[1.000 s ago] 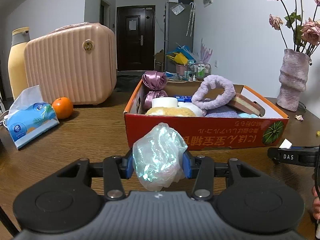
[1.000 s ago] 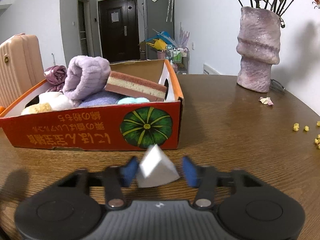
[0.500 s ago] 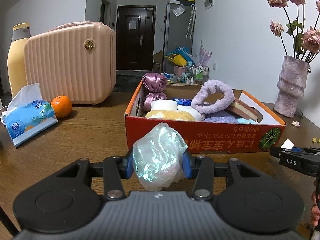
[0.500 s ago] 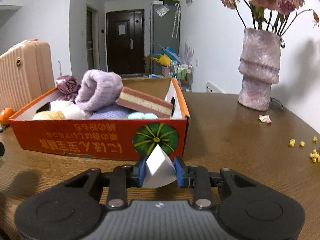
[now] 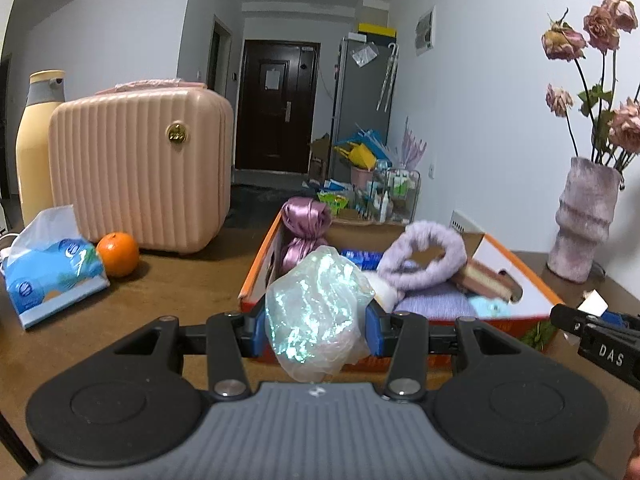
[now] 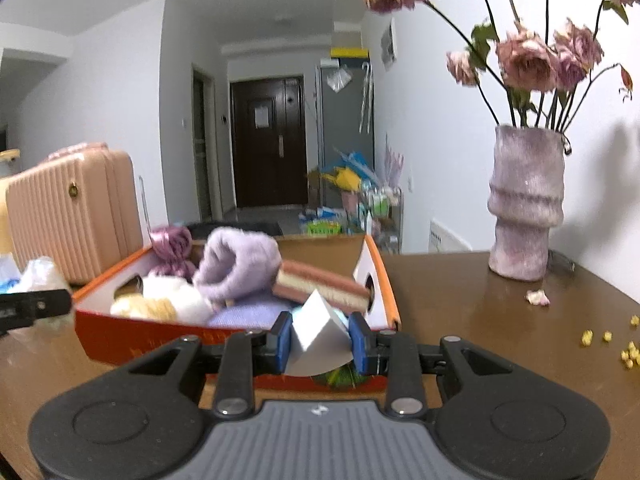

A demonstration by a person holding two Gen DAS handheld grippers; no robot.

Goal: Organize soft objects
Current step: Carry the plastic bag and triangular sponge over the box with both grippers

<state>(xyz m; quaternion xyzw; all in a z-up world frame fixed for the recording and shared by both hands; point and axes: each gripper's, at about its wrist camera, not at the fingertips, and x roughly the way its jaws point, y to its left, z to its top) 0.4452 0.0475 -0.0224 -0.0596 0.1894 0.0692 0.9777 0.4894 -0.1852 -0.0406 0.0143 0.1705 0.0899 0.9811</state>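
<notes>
The left gripper [image 5: 316,316] clamps a crumpled iridescent plastic bag [image 5: 318,312] between its blue pads. The right gripper's [image 6: 320,338] jaws have just been closing and now pinch a small white foam wedge [image 6: 316,330]. Both items hang clear of the brown wooden table [image 6: 480,320] — presumably lifted to clear the near wall of the orange cardboard box [image 5: 260,280], which already holds a fluffy lilac headband [image 5: 424,256] and other soft items.
</notes>
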